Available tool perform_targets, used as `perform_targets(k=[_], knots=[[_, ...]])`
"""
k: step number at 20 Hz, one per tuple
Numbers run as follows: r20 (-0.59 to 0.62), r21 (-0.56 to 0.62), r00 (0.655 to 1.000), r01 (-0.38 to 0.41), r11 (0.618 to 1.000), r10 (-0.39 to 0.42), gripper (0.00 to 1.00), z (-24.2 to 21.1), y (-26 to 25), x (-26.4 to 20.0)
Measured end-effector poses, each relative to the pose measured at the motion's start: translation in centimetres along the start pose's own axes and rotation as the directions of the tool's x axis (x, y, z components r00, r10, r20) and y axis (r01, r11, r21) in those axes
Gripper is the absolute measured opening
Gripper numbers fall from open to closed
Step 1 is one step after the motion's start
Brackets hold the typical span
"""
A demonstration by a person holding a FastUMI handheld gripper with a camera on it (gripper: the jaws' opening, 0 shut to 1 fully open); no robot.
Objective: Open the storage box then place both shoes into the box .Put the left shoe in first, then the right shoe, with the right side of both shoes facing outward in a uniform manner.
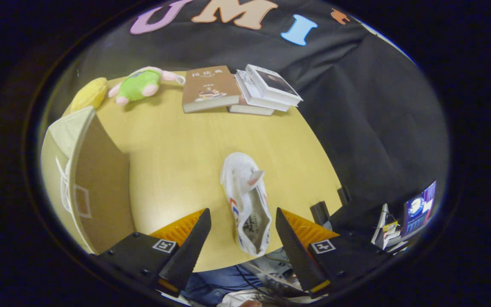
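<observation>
A: Gripper (pixel 243 230) view: jaws spread wide, pinching nothing. White shoe (pixel 246 204) lying between them, near the bench's (pixel 173 145) front edge.

B: Looks light and soft, floppy canvas. Better pinched at the firmer heel collar. Storage box (pixel 90 179) at left edge.

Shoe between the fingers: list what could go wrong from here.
1. The shoe lies at the table's near edge, heel over it; a nudge from the open gripper may tip it off.
2. The fingers straddle the soft collar without touching it; closing there may pinch fabric and let the shoe slip.
3. The box stands well off to the side, so the carry is long.
</observation>
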State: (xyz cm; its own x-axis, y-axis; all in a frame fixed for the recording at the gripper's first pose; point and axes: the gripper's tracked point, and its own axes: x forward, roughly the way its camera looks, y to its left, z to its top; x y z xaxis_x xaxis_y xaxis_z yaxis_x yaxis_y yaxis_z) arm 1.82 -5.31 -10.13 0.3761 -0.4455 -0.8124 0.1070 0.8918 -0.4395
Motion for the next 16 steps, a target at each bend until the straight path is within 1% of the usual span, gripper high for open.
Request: perform_targets(k=[4,8,12,16], knots=[[-0.058,-0.036,0.996,0.064,0.997,-0.066,0.98,-1.2,-2.9,2.4],[-0.115,-0.061,0.990,0.072,0.996,-0.079,0.97,-2.5,-4.0,4.7],[-0.152,-0.120,0.986,0.057,0.991,-0.075,0.88,-3.0,-4.4,7.4],[-0.160,-0.175,0.985,0.035,0.984,-0.064,0.78,-2.2,-4.2,10.0]])
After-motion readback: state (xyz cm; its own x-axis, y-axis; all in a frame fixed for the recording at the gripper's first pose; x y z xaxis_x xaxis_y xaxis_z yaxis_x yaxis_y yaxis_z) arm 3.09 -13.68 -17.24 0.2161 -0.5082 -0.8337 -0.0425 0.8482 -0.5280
